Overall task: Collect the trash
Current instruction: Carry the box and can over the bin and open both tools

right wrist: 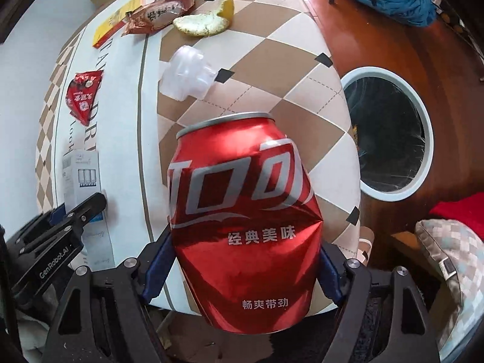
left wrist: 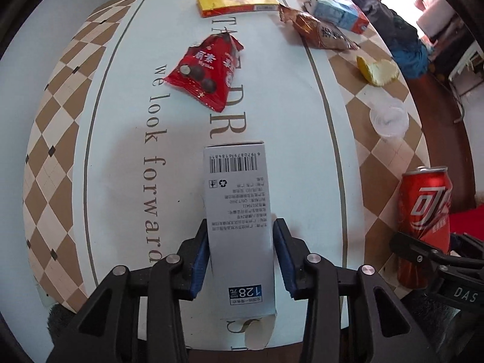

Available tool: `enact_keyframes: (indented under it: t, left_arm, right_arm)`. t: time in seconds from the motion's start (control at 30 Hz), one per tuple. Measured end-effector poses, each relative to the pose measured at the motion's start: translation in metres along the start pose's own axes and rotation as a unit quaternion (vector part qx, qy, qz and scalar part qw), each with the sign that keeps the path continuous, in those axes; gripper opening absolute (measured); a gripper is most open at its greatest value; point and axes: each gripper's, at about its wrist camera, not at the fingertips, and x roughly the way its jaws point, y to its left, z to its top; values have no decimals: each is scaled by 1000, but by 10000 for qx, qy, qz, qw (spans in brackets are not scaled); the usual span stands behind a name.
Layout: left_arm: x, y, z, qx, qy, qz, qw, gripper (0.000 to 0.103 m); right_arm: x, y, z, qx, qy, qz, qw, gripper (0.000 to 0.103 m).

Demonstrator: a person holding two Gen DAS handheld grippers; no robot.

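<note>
Nearest in the right wrist view, the right gripper (right wrist: 246, 260) pinches a dented red can (right wrist: 245, 211) across its lower body, the blue pads pressed into its creased sides, so the can fills the centre of the frame. The hold low on the body probably keeps the can steady for carrying to the white-rimmed bin (right wrist: 390, 133), which stands open at the right of the frame on the floor beside the worktop (right wrist: 272, 60).

In the left wrist view, the left gripper (left wrist: 241, 254) is clamped on a long grey-white carton (left wrist: 239, 220) at the lower centre, fingers squeezing its two narrow sides near the opened flap end; the barcode end points away. The carton seems lifted slightly clear of the worktop, though I cannot be sure.

Farther out, the other litter lies untouched: a red snack wrapper (left wrist: 207, 72) in the upper middle, a clear plastic cup (left wrist: 388, 119) on its side at the right, a piece of yellow peel (left wrist: 378, 71) above it, then a brown wrapper (left wrist: 320, 31), a blue-and-white drink carton (left wrist: 335, 9) and a yellow box (left wrist: 237, 1) along the top edge. With both grippers loaded, dropping these two into the bin looks like the step in hand.
</note>
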Motion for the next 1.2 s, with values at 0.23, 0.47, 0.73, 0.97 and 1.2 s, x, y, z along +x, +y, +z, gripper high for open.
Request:
enact_keyframes:
  t: [0.23,0.47,0.73,0.97,1.2]
  left_arm:
    - [-24,6,-3,79,-436,213,9988,30]
    - [-88,-15,11,202,-1158,306,9926,30]
    - [-140,-76,31,623,-1785,-16,9820,30]
    - [-140,-169,56,1227,-1837,-439,9743,30]
    - [-82,-259,90,1602,-1369,-746,9747,30]
  right_arm:
    - [-8,8,-10,-57,-320,-47,9995,82]
    - [-56,6,-19,72,-942,466,9944,81]
    - [-118,-50,-20,584,-1615,972,9803,81]
    - [-161,-138,-21,1133,-2076,912,9673,81]
    - [-142,-235,-7,1572,-1925,358,9679,81]
